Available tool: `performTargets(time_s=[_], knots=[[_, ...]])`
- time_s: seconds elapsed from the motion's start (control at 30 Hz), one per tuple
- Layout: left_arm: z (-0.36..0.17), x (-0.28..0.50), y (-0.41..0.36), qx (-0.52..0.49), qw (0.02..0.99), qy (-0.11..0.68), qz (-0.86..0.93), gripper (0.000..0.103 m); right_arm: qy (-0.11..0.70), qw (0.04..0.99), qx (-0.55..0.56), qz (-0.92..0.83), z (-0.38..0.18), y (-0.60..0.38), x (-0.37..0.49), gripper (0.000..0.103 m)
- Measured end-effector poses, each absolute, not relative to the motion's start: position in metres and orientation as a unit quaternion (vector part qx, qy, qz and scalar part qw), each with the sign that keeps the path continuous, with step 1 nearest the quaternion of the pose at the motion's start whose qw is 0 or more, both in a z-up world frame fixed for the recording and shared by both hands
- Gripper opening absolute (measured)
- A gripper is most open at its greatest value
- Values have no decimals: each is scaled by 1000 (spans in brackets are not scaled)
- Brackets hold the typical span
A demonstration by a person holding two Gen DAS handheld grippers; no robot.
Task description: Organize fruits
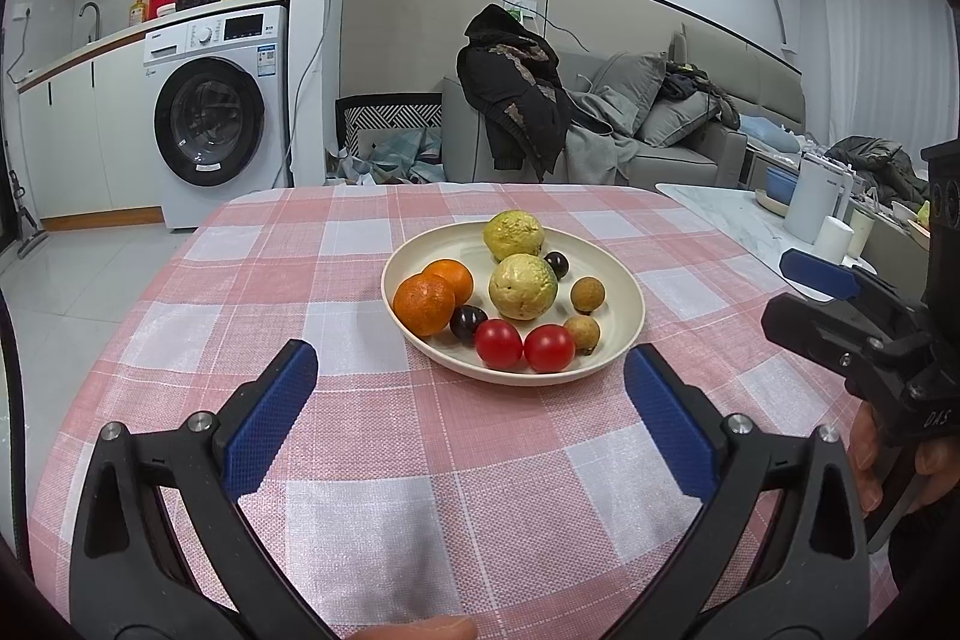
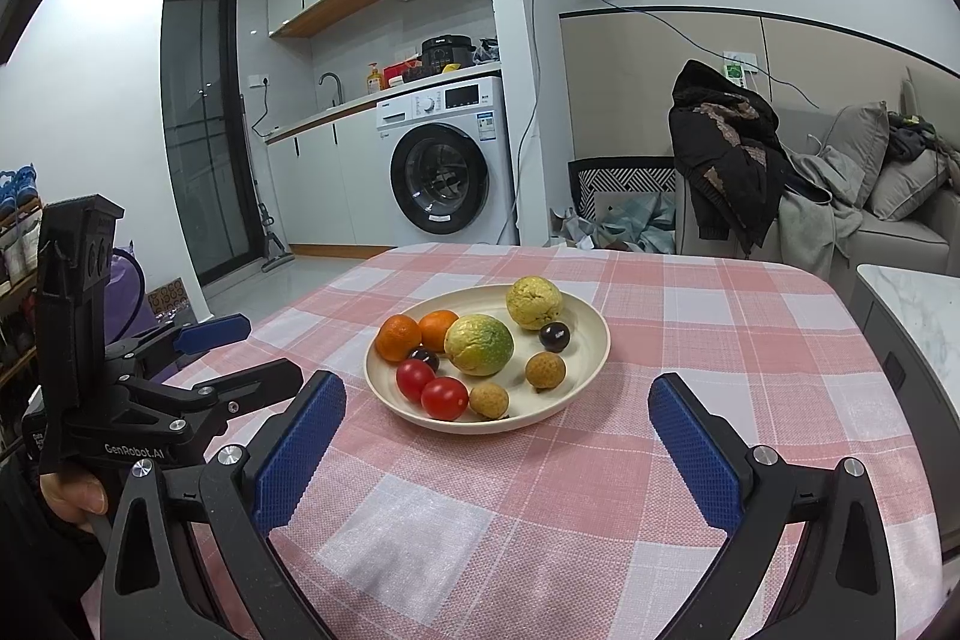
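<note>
- Left gripper [image 1: 471,370]: held low over the checked tablecloth [image 1: 420,460], just short of the plate; blue pads spread wide, released, nothing between them; seen also from the right wrist view at the left edge, where a hand grips its handle.
- Right gripper [image 2: 498,400]: likewise held over the cloth on the near side of the plate; blue pads wide apart, released and empty; in the left wrist view it appears at the right edge, one blue fingertip visible.
- Plate [image 1: 624,280]: cream, shallow, resting on the tablecloth near the table's middle; all the fruit lies in it.
- Two guavas [image 1: 522,286]: yellow-green, one behind the other in the plate's centre and far side; the largest pieces.
- Two oranges [image 1: 423,304]: touching each other at the plate's left side.
- Two cherry tomatoes [image 1: 549,347]: red, side by side at the near rim.
- Two dark grapes [image 1: 468,321]: one between the oranges and tomatoes; the other just beside the guavas on the right.
- Two longans [image 1: 587,294]: brown, on the right side, one nearer the rim than the other.
- Washing machine [image 1: 210,118]: white, front-loading, beyond the table at left.
- Sofa [image 1: 660,130]: grey, behind the table, a dark jacket [image 1: 516,88] draped over its arm.
</note>
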State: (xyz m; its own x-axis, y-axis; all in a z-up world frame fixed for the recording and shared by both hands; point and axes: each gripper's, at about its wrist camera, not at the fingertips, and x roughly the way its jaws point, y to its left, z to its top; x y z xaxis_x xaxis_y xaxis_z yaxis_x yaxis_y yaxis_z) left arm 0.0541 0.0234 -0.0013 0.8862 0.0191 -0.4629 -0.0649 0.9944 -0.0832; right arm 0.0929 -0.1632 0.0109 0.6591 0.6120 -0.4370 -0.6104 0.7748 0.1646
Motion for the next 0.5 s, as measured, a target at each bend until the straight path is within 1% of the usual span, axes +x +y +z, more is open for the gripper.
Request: performTargets(time_s=[0.5], knots=[[-1,54,23,-49,970,237,21,102,239,911,-1,337,11,-162,93,103]])
